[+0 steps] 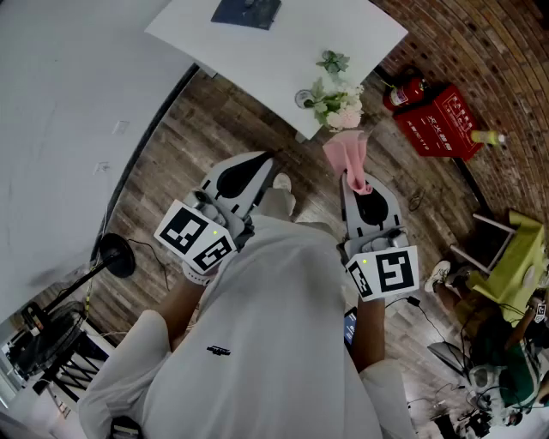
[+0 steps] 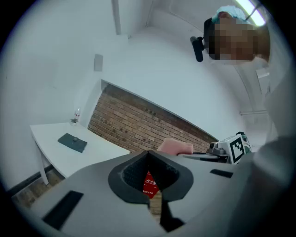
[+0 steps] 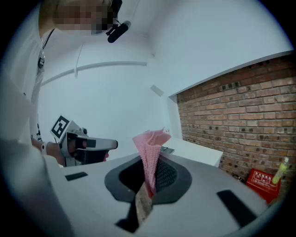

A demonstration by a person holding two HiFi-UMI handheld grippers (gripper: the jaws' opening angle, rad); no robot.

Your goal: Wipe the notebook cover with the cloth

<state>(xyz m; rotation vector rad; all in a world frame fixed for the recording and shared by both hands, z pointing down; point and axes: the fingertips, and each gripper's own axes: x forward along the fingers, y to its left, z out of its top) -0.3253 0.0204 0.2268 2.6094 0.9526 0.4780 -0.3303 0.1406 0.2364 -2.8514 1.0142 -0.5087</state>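
Right tool [image 3: 150, 178] clamped on cloth [image 3: 151, 144] pointing straight ahead, left tool [image 2: 149, 156] closed, empty

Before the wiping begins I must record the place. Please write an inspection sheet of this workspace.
Surface: white table, ahead of both grippers.
Job's things: dark flat notebook lying on the table; pink waffle-textured cloth held in the air.
Clutter: bouquet of pale flowers at the table's edge.
Grippers: left gripper shut, empty; right gripper shut on the cloth.
Cables: thin black cable on the wooden floor.
Surroundings: brick wall, red metal box, red fire extinguisher.
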